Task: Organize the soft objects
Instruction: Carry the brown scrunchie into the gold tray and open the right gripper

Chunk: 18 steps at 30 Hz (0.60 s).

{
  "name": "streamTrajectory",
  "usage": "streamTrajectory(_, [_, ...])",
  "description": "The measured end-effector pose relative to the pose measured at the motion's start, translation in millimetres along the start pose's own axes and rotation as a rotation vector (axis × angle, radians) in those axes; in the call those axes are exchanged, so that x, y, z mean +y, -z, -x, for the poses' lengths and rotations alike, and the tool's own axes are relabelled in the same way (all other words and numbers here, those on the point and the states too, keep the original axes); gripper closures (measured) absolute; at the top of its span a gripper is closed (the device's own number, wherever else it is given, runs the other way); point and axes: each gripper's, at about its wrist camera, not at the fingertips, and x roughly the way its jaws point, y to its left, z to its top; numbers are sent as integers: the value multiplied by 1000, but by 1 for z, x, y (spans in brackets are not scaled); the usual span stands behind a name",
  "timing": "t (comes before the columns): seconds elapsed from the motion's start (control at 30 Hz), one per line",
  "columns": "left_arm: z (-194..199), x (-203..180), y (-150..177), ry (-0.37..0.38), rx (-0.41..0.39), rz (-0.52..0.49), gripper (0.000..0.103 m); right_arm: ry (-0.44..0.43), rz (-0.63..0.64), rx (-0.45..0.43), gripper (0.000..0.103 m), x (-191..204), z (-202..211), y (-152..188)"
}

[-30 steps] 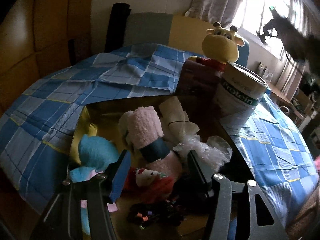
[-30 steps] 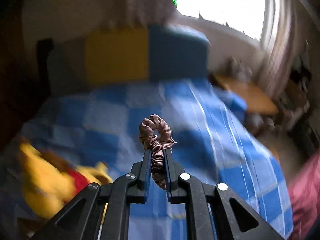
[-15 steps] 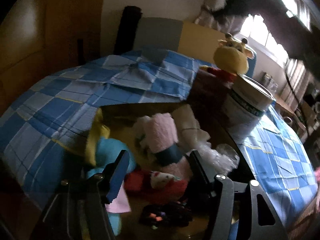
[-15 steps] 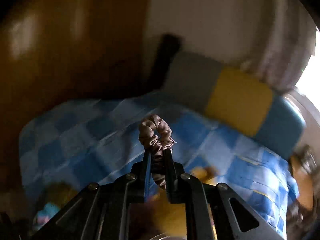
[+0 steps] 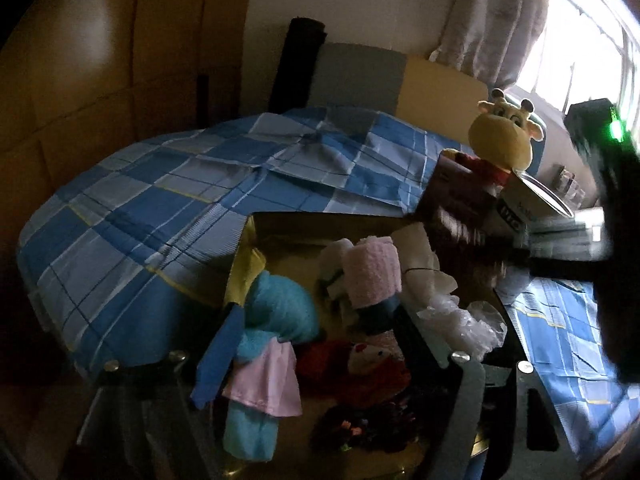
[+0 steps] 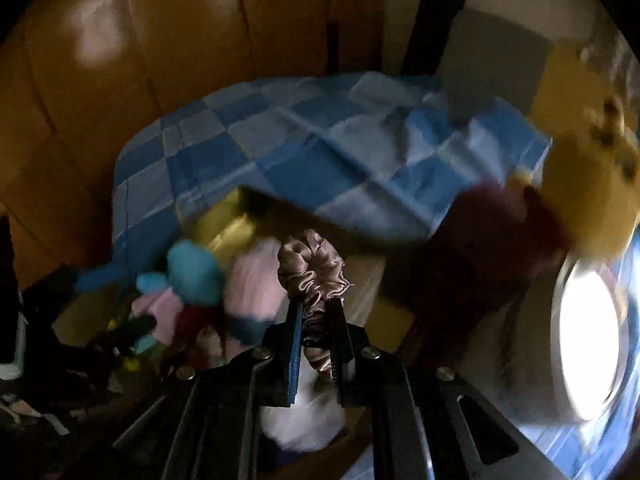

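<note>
An open cardboard box point(image 5: 328, 221) on the bed holds soft things: a teal plush point(image 5: 280, 308), a rolled pink towel point(image 5: 372, 276), a red doll point(image 5: 360, 364) and a pink cloth point(image 5: 268, 384). My left gripper point(image 5: 320, 346) hangs over the box's near end. Its jaws are opening and the pads press on nothing; the red doll lies below the gap. My right gripper point(image 6: 316, 316) is shut on a brown satin scrunchie point(image 6: 312, 272) above the box point(image 6: 224, 220). In the left wrist view it is a dark blur at the right point(image 5: 600, 248).
A yellow giraffe plush point(image 5: 504, 140) sits on a dark red carton point(image 5: 456, 196) beside a white protein can point(image 5: 528, 208) at the box's far right. Crumpled clear plastic point(image 5: 460, 320) lies in the box. The blue checked bedspread point(image 5: 160, 208) spreads left and behind.
My right gripper swung down and left from over the bed to above the box, still holding the scrunchie. My left gripper's jaws spread wider and drew back a little.
</note>
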Motion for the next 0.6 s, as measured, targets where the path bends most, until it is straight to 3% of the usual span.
streamTrajectory(0.17, [2, -1, 3, -7, 6, 4, 23, 7, -51, 3, 92, 13, -11, 33])
streamTrajectory(0.3, [3, -1, 6, -8, 6, 6, 21, 64, -51, -2, 92, 25, -19, 50])
streamTrajectory(0.6, [4, -2, 8, -21, 11, 10, 13, 114, -110, 21, 92, 23, -41, 64])
